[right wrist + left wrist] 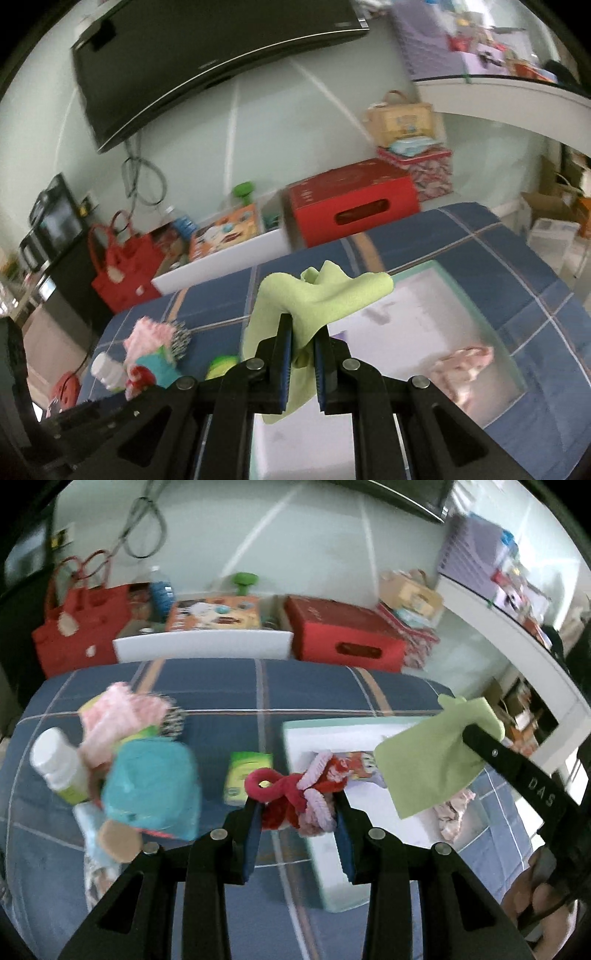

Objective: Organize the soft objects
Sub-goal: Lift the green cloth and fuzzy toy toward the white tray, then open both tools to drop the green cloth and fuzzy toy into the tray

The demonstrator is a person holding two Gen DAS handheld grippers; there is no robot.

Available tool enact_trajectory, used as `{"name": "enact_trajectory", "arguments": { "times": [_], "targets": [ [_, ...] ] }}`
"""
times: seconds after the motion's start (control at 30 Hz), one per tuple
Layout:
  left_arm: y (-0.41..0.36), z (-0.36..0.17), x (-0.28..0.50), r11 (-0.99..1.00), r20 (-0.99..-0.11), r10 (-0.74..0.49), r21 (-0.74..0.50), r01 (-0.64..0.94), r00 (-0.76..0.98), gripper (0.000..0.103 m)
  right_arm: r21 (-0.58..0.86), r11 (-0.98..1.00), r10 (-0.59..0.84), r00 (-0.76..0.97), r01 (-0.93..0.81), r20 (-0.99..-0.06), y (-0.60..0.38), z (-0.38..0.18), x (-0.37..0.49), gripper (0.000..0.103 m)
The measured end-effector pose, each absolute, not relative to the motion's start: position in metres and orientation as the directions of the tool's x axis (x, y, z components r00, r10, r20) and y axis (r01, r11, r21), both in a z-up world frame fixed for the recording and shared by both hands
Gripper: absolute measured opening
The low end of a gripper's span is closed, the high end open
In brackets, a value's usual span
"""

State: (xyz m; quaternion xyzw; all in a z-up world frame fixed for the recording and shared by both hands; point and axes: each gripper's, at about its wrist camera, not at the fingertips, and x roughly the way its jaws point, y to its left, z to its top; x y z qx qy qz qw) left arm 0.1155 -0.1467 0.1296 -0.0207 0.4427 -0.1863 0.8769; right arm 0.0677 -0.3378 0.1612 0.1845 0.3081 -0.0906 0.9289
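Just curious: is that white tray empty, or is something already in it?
Not empty. A pink crumpled cloth lies inside the white tray, near its right wall; the rest of its floor looks bare.

The left gripper is matt black plastic with dull metal pins; between its blue pads sits a fuzzy red-and-pink toy — chenille-like, looped and nubby. The right gripper, same matt black, pinches a smooth, thin green cloth. Beneath lies a woven checked bedcover, matt blue. The white tray looks smooth — hard plastic, faintly glossy. A white bottle is shiny plastic.
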Motion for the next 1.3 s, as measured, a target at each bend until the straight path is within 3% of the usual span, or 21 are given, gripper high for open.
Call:
{"name": "enact_trajectory", "arguments": {
  "times": [0.33, 0.83, 0.93, 1.0, 1.03, 1.13, 1.23, 1.3],
  "targets": [
    [-0.223, 0.096, 0.131, 0.894, -0.814, -0.362, -0.165, 0.416, 0.454, 0.037, 0.219, 0.874, -0.192, 0.723, 0.434, -0.664, -0.394, 0.132, 0.074, 0.012],
    [-0.258, 0.054, 0.14, 0.875, -0.858, -0.354, -0.163, 0.456, 0.372, 0.042, 0.11, 0.883, -0.224, 0.614, 0.457, -0.757, -0.393, 0.091, 0.089, 0.015],
    [-0.256, 0.054, 0.141, 0.876, -0.859, -0.355, -0.167, 0.452, 0.37, 0.054, 0.097, 0.877, -0.236, 0.597, 0.471, -0.767, -0.392, 0.092, 0.089, 0.022],
    [-0.254, 0.055, 0.142, 0.879, -0.855, -0.356, -0.17, 0.446, 0.377, 0.074, 0.089, 0.873, -0.244, 0.587, 0.479, -0.772, -0.393, 0.094, 0.088, 0.029],
    [-0.253, 0.056, 0.142, 0.88, -0.852, -0.358, -0.171, 0.443, 0.382, 0.078, 0.085, 0.874, -0.246, 0.586, 0.479, -0.772, -0.393, 0.096, 0.088, 0.036],
    [-0.25, 0.061, 0.141, 0.883, -0.844, -0.36, -0.171, 0.437, 0.398, 0.082, 0.072, 0.873, -0.263, 0.588, 0.483, -0.765, -0.39, 0.103, 0.084, 0.054],
    [-0.247, 0.063, 0.141, 0.885, -0.844, -0.36, -0.176, 0.431, 0.396, 0.093, 0.064, 0.872, -0.271, 0.589, 0.485, -0.761, -0.389, 0.111, 0.081, 0.058],
    [-0.246, 0.064, 0.141, 0.885, -0.842, -0.367, -0.186, 0.427, 0.394, 0.095, 0.067, 0.869, -0.273, 0.589, 0.489, -0.761, -0.389, 0.115, 0.078, 0.062]
  ]
}}
